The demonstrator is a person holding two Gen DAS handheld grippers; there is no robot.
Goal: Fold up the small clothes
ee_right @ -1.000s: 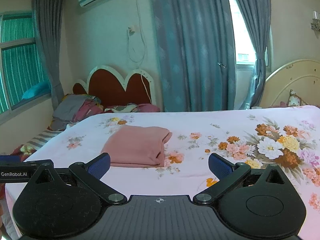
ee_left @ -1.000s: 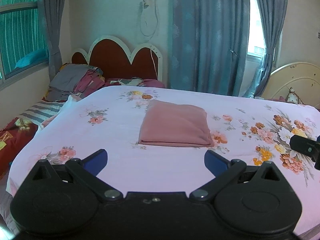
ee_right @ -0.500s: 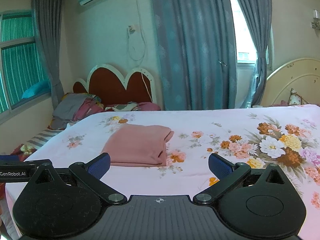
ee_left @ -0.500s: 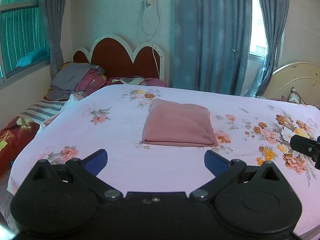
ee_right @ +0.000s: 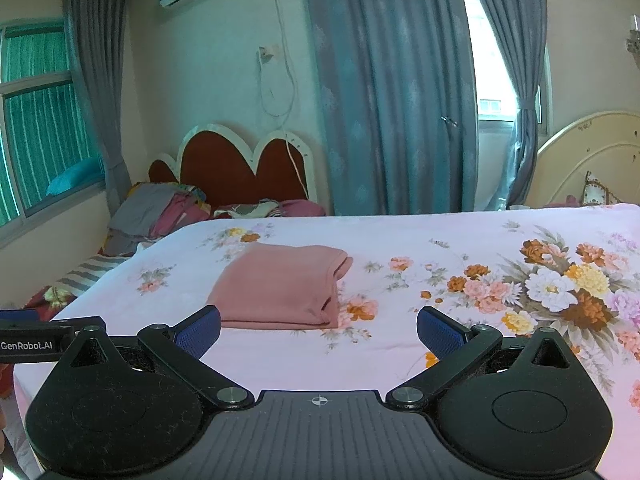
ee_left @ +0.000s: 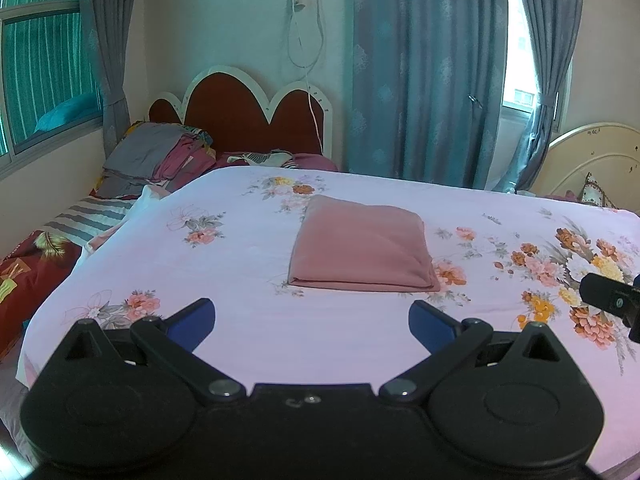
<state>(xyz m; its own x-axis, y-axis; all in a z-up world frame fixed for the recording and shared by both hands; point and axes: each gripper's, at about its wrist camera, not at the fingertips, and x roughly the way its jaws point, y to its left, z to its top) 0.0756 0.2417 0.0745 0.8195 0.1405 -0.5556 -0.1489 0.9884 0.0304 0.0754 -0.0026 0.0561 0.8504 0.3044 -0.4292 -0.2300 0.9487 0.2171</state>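
- Since the earlier frames, both cameras are sitting slightly nearer the pink garment [ee_left: 362, 250]; in the left view it is appearing a little lower and to the right, while the garment itself is lying unchanged.
- The left hand-held gripper [ee_left: 312, 316] is hanging released, blue pads spread wide and holding nothing, just short of the garment's near edge.
- The right hand-held gripper [ee_right: 319, 330] is likewise spread open and empty, with the garment beyond its left pad.
- The garment is resting as a neat folded rectangle on the floral bed sheet [ee_left: 248, 336], about the middle of the bed, apart from both grippers.
- Judging the step: the fold is looking finished, so what remains is tidying or setting aside. Doing it well is meaning pinching all layers at the thick folded edge [ee_right: 332, 304] together, lifting level so nothing is slipping open.
- Counting: one folded pink garment, two grippers, one loose pile of clothes [ee_left: 160, 156] by the red headboard [ee_left: 256, 116]; how many pieces are in it I cannot tell.
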